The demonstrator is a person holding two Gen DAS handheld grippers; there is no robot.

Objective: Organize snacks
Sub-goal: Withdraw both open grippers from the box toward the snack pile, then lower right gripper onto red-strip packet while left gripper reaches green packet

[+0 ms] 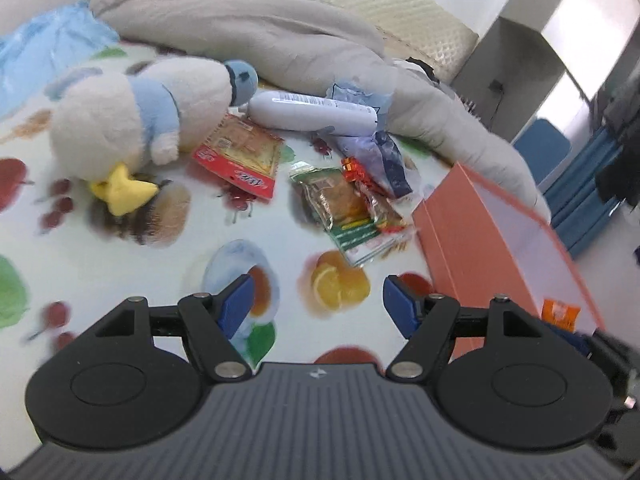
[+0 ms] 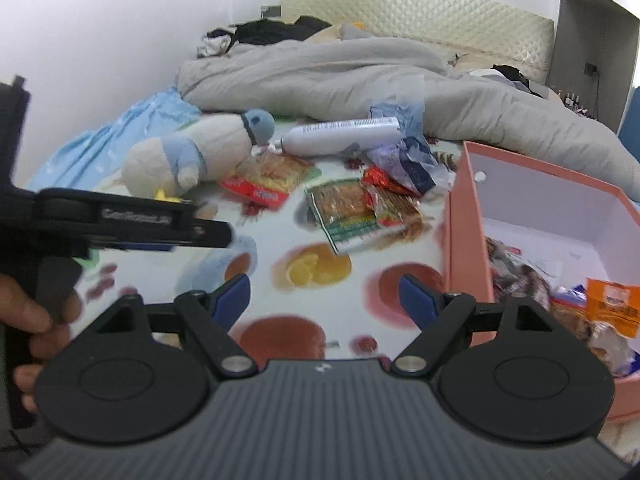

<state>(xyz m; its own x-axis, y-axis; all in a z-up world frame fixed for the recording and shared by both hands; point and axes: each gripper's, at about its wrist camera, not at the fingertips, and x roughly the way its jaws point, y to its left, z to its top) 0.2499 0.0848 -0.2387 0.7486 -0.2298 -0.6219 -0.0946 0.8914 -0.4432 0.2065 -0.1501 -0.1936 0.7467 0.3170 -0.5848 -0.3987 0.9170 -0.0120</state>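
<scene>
Snacks are partly sorted: some packets already lie in the pink box at right, while a red pack, a green pack and other wrappers wait on the bedsheet left of it. Left gripper and right gripper both hang agape and empty.

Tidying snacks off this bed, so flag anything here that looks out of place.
Two non-snacks lie among the loose packets: a plush duck tipped face-down on the fruit-print sheet, partly over the red cracker packet, and a white tube behind it. The pink box already holds several packets.
</scene>
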